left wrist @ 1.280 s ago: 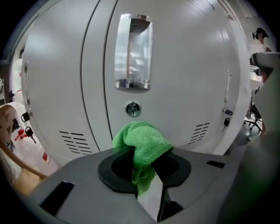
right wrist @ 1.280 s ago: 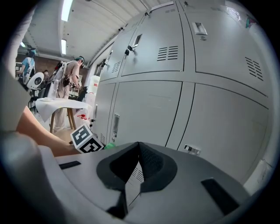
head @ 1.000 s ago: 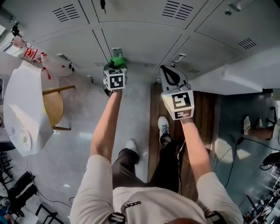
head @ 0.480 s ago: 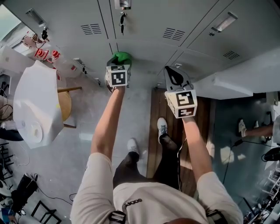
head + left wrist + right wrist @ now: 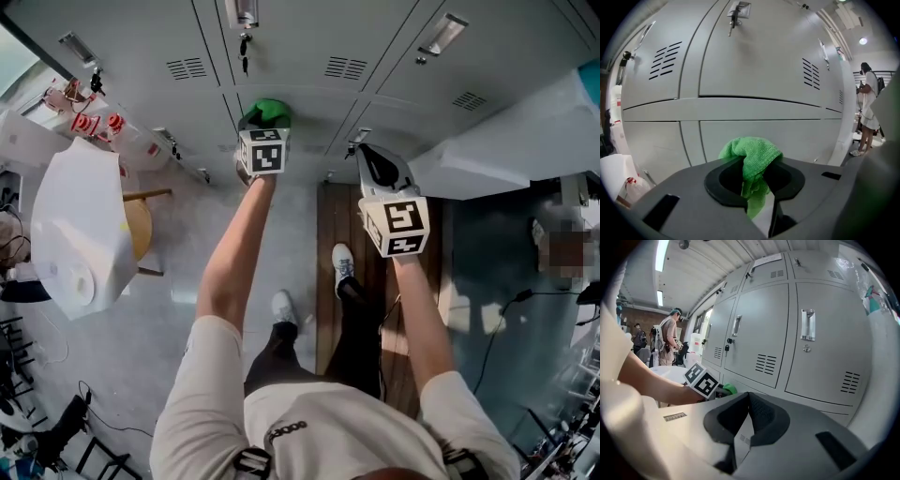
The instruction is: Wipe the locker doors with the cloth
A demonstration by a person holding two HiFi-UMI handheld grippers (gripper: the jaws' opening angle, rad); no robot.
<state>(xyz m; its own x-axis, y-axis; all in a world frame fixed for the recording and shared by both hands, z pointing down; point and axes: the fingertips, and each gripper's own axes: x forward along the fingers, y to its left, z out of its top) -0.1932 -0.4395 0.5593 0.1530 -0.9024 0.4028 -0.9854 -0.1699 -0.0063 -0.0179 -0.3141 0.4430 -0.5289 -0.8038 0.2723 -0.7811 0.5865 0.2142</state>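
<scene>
1. Cloth (image 5: 752, 157), green and bunched, sits pinched in my left claw (image 5: 757, 183). A tuft pokes out beyond the tips and a tail hangs down between the jaws.
2. I am holding it right up at a grey locker door (image 5: 759, 136) in the lower row, just under the horizontal seam. I cannot tell whether it touches the metal.
3. Above that seam, the upper door (image 5: 754, 61) has a lock with a key (image 5: 734, 16) hanging in it, and slotted vents to the left and right.
4. My right claw (image 5: 748, 397) is pressed together with nothing in it. It is held to the right of the left one and points at the lockers.
5. In the right gripper view, the left gripper's marker cube (image 5: 701, 379) shows at the left, with a bit of green just beyond it.
6. On the floor at the far left stands a round white worktop (image 5: 80, 225).
7. At the far right of the left gripper view, a person in white (image 5: 868, 108) stands well away.
</scene>
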